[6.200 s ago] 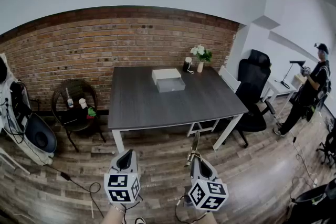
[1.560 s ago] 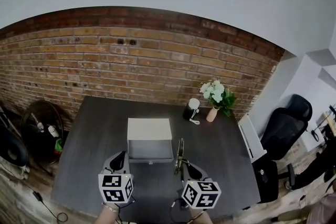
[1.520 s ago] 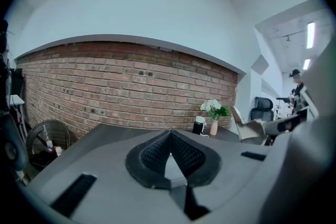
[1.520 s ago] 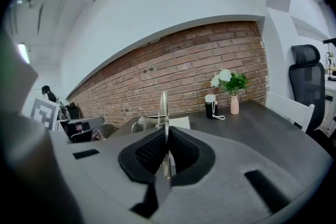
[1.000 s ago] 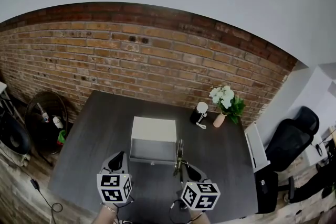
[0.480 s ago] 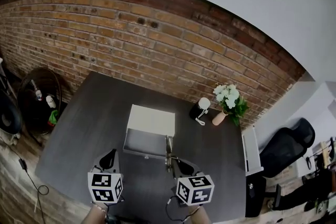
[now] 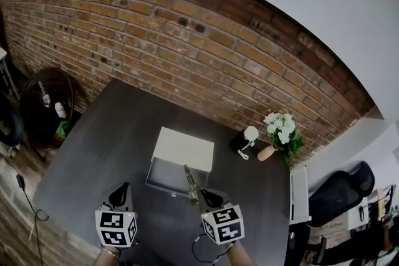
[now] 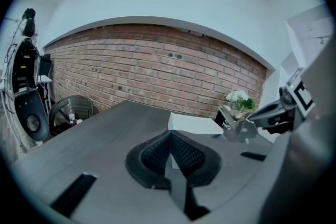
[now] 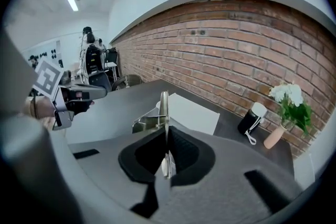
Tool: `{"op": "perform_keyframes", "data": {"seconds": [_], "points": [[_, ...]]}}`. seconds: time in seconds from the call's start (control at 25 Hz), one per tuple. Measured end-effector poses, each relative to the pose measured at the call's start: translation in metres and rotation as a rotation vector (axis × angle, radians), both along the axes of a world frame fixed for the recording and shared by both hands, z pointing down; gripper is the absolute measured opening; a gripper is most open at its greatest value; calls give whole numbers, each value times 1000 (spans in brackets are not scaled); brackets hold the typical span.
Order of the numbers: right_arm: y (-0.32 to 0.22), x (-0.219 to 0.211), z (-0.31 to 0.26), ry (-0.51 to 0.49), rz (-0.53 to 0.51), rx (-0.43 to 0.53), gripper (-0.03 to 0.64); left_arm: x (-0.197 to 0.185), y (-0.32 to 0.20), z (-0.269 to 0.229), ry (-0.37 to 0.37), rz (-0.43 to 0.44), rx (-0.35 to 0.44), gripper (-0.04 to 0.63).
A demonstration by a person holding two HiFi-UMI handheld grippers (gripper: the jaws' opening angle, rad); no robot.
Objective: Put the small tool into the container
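Observation:
A white box stands mid-table with its grey drawer pulled out toward me. My right gripper is shut on a thin metal tool that sticks out forward, its tip over the drawer's front right corner. In the right gripper view the tool rises from the closed jaws of the right gripper, in front of the box and the drawer. My left gripper hangs left of the drawer. In its own view, the left gripper is shut on nothing, with the box ahead.
The dark grey table stands against a brick wall. A black cylinder with a white cap and a vase of white flowers stand at the back right. A wicker chair is at the left, a black office chair at the right.
The view has come closer over the table. Both grippers have drifted left, and the tool has tilted left so that its tip is now over the drawer's front.

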State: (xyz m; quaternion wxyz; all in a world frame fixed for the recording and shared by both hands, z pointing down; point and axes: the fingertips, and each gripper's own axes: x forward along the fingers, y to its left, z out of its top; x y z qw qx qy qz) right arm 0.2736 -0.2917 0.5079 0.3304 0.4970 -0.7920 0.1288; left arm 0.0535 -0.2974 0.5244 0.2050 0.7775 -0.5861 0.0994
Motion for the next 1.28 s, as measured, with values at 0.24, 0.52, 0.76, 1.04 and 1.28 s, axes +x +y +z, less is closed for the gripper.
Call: {"op": "perform_keyframes", "data": {"seconds": [0.24,0.52,0.76,1.04,1.28], "points": [[-22,-12,18,86,-128,-26,5,-12,-3,11,7,-36,-26,-5],[-36,-30,29,147,-256,-34,5,-26,-3,23,6,-82,-53,-5],[-46,-37,36,205,-330,-35,5,-33,-2,33,-1,-108,-69,-5],[-58,-41,50,277,-388,-37,5,-39,-3,39,5,-139,-72,-5],[-65,-42,61,339,-419,-26,5,-46,-2,44,-9,-160,-80,-5]]}}
